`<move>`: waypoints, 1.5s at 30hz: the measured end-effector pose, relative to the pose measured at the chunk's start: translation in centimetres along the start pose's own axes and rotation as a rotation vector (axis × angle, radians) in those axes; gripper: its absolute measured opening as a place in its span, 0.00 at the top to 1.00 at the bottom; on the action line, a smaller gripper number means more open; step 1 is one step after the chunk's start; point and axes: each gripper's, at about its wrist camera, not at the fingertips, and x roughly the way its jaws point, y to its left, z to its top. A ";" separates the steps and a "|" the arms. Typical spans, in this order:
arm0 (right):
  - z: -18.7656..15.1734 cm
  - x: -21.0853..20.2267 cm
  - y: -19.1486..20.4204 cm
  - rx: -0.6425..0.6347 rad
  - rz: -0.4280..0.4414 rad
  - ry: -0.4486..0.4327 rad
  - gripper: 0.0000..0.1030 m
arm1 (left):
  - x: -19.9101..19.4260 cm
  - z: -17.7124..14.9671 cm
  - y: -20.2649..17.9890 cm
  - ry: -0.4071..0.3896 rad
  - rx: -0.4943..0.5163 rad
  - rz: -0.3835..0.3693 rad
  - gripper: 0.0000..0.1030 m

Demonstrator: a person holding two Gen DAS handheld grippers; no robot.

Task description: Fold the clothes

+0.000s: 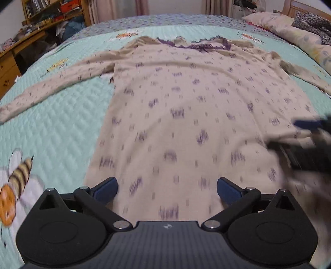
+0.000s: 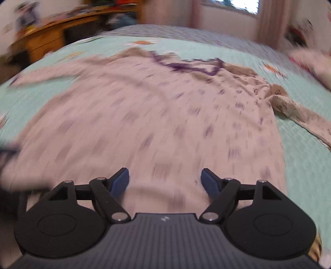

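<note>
While poised low over the shirt (image 1: 186,115), left hand-held gripper (image 1: 167,189) spread apart, right hand-held gripper (image 2: 165,182) likewise.

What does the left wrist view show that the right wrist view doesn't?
Only the left wrist view shows the bee print on the bedspread, the whole left sleeve lying stretched out, the bookshelf and the dark patterned bedding beside the pillow. Only the right wrist view shows the window and the right sleeve trailing off sharply. Both show the long-sleeved top spread flat on the teal bedspread, its purple neckline far away, and open fingers over its hem: left gripper, right gripper.
</note>
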 end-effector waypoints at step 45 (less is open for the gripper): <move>-6.6 -17.2 -0.7 0.245 0.090 -0.256 0.22 | -19.8 6.9 -7.8 -0.117 0.109 0.397 0.01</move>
